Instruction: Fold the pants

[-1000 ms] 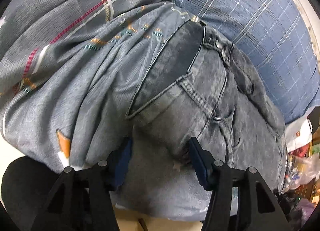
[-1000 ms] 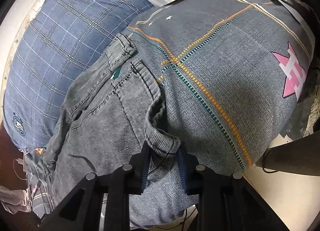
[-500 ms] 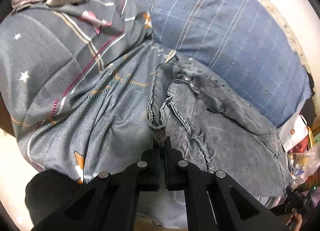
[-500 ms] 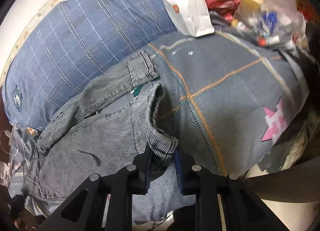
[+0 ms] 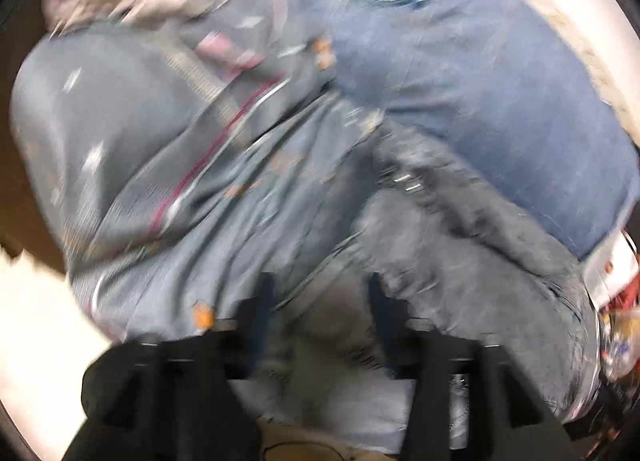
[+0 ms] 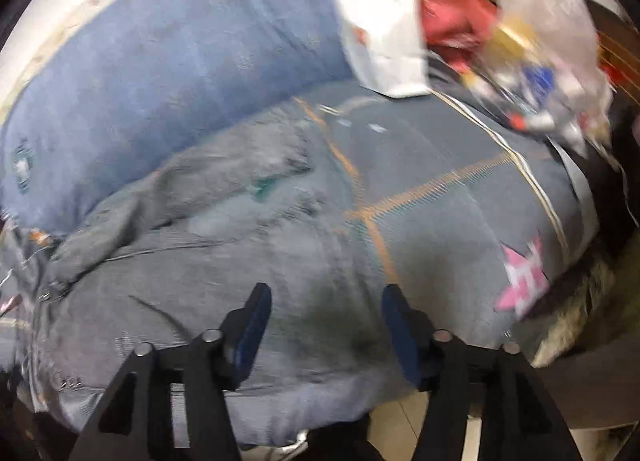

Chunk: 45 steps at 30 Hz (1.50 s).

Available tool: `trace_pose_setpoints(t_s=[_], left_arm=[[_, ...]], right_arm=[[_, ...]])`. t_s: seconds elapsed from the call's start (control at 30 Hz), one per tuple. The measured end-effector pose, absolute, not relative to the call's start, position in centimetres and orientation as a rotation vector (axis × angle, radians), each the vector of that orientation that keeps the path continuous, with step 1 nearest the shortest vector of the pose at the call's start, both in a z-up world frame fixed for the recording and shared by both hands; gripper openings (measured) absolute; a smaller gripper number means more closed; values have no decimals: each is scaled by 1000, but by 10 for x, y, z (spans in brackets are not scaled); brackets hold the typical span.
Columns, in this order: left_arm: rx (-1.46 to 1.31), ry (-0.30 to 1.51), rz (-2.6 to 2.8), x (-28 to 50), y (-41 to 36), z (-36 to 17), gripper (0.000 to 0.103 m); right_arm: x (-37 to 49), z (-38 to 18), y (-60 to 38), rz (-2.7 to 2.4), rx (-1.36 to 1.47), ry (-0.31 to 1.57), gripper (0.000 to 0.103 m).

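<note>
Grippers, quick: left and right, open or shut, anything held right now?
Left gripper: open, fingers spread over the grey pants, nothing clamped.
Right gripper: open, above the pants, holding nothing.

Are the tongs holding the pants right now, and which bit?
No. Both the left tongs and the right tongs are open with nothing pinched between them. The gray pants just lie on the bedspread.
</note>
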<state>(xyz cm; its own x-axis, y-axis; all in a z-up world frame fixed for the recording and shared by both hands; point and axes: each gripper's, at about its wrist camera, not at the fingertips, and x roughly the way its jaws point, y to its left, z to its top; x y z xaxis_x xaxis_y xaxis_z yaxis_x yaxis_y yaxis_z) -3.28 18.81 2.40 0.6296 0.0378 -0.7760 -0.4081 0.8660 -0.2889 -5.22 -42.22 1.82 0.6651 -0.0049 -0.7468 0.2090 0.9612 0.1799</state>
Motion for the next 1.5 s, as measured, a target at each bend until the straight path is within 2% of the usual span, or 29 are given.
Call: trace_pose_setpoints(t_s=[0.1,0.13,0.2,0.27,0.43,0.57,0.77,0.83,0.87,0.9,0.93,1.03,1.13,1.2,1.27,1.3,1.33,1.37,1.4,1.43,1.5], left_arm=[[-402,873,159,-2,167,21,63],[-382,913,133,8,161,10,67],[-336,1090,131,34,153,-30,67],[-325,1191,133,42,154,-55,64],[-348,1027,128,62,169,-13,66],[-364,1004,143,109,189,-2,66],[-357,1024,161,153,195,-8,66],[-333,1060,164,164,191,-17,66],[-323,1074,170,170,189,-23,66],[-315,1083,177,172,189,-27,65],[-311,1086,178,174,189,-30,58],[-315,1095,178,177,190,-32,38],[-330,1104,184,178,196,-35,39],[-337,1112,177,178,199,-35,40],[-348,1112,163,179,202,-30,40],[-352,1104,155,180,204,-26,42],[-354,1094,149,181,206,-22,49],[-354,1078,145,183,210,-16,54],[-348,1055,145,188,213,-9,65],[-342,1043,148,193,216,-5,69],[-331,1034,145,208,220,0,69]], right_arm=[[-31,-6,-402,6,273,926,67],[-19,-28,-402,23,288,1019,67],[-5,-62,-410,-14,342,1169,66],[-7,-51,-408,-2,312,1122,66],[22,-5,-419,27,331,983,64],[101,11,-431,-12,322,959,48],[178,-17,-436,-113,216,1043,46],[183,-27,-433,-112,191,1075,39],[184,-26,-430,-116,163,1061,32],[185,-25,-429,-120,150,1065,22],[183,-22,-427,-117,134,1065,17],[172,4,-414,-113,55,1032,15],[149,20,-410,-135,-4,986,15],[154,-2,-411,-118,-13,1094,15],[158,-23,-419,-112,16,1146,21],[158,-18,-423,-113,40,1124,29],[159,-9,-427,-112,80,1095,34],[161,6,-432,-100,130,1039,50],[164,14,-434,-105,143,1009,68],[170,24,-436,-115,148,971,71],[191,36,-434,-96,147,923,71]])
